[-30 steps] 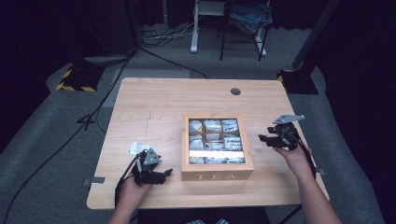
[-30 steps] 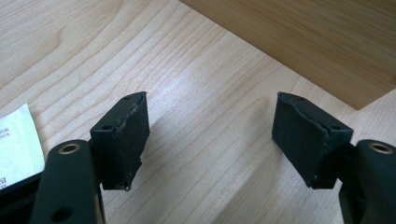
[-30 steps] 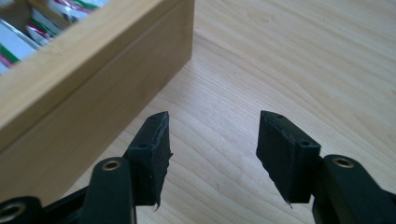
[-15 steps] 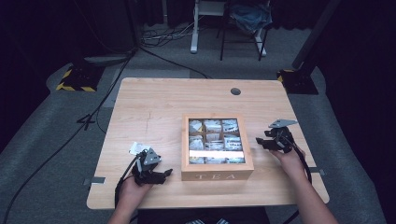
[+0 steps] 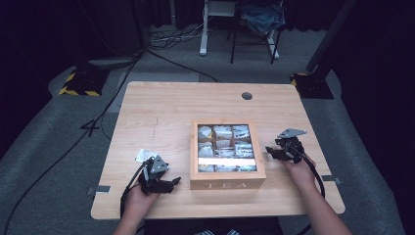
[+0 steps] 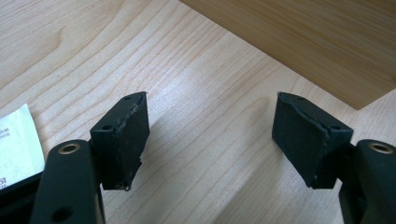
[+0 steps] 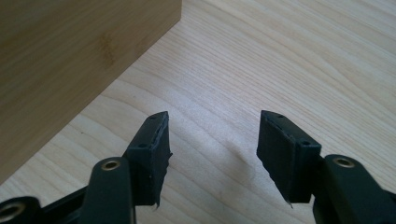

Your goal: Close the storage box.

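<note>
- I am taking the square light-wood tea box with a grid of compartments and "TEA" on its front wall [image 5: 228, 184] as my landmark; it is sitting open on the pale wooden table [image 5: 161, 112], nearer the table's front edge than its far edge; paper tea packets [image 5: 225, 147] are lying in its compartments.
- I am holding the left gripper [image 5: 169, 184] just to the left of the box's front corner, near it but not touching; its jaws are standing wide apart with nothing between them; in the left gripper view [image 6: 210, 135] bare table grain is showing in the gap and the box's wooden wall [image 6: 317, 42] is crossing the upper right.
- A small white printed paper packet [image 5: 145, 155] is lying on the table just behind the left gripper, on the side away from the box; its corner [image 6: 16, 140] is peeking in at the left of that gripper's view.
- I am holding the right gripper [image 5: 272, 152] just to the right of the box's right wall, close beside it, apart from it; its jaws are also spread open and empty; in the right gripper view [image 7: 212, 144] the box's side [image 7: 70, 60] is rising at the upper left.
</note>
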A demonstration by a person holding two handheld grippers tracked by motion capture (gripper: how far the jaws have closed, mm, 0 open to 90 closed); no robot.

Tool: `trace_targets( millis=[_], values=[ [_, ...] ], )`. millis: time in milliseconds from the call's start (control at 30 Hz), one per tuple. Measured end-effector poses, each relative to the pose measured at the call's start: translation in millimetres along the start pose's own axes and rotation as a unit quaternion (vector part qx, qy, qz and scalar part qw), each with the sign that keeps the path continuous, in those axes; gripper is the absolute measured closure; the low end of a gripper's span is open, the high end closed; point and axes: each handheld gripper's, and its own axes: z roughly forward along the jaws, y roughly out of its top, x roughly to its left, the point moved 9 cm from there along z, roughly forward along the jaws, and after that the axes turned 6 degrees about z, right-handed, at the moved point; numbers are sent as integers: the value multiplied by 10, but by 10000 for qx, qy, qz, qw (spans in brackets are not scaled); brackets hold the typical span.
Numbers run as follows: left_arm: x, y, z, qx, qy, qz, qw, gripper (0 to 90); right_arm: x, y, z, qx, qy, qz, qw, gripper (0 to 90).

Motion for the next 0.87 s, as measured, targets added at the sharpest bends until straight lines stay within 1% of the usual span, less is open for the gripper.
trace_targets(
  millis=[67, 167, 233, 300, 333, 400, 433, 467, 500, 533, 600, 800, 833, 867],
  values=[
    [0, 0, 0, -1, 0, -1, 10000, 282, 10, -3, 15, -35, -52, -33, 10000, 437],
    [0, 0, 0, 0, 3, 0, 10000, 282, 39, -16, 44, -46, -33, -53, 10000, 433],
    [0, 0, 0, -1, 2, 3, 10000, 282, 54, -15, 56, -111, -10, -86, 9999, 424],
    [0, 0, 0, -1, 1, 4, 10000, 282, 60, -10, 66, -148, 1, -46, 9999, 403],
    [0, 0, 0, 1, 1, 3, 10000, 282, 60, -9, 73, -185, 35, -10, 9998, 386],
    [-1, 0, 0, 1, 0, 2, 10000, 282, 62, -15, 94, -238, 171, 189, 9994, 336],
    [-2, 0, 0, 1, 0, -1, 10000, 282, 63, -20, 111, -269, 271, 342, 9987, 292],
    [-2, -1, 0, 3, -5, 4, 10000, 282, 61, -34, 133, -280, 400, 545, 9973, 224],
    [1, 1, 1, 4, 13, 0, 10000, 282, 58, -37, 149, -349, 452, 498, 9971, 196],
    [1, 2, 3, 6, 6, -14, 10000, 280, 54, -38, 154, -337, 425, 493, 9973, 178],
    [0, 3, 6, 11, 21, -33, 10000, 275, 31, -42, 166, -288, 335, 576, 9974, 131],
    [6, 3, 10, 27, 37, -56, 10000, 263, 12, -56, 167, -255, 135, 750, 9968, 88],
    [9, 3, 15, 43, 75, -105, 9999, 249, 9, -63, 163, -234, 100, 776, 9967, 82],
    [25, 0, 11, 80, 157, -103, 9998, 231, 8, -67, 161, -231, 71, 806, 9964, 77]
  ],
)
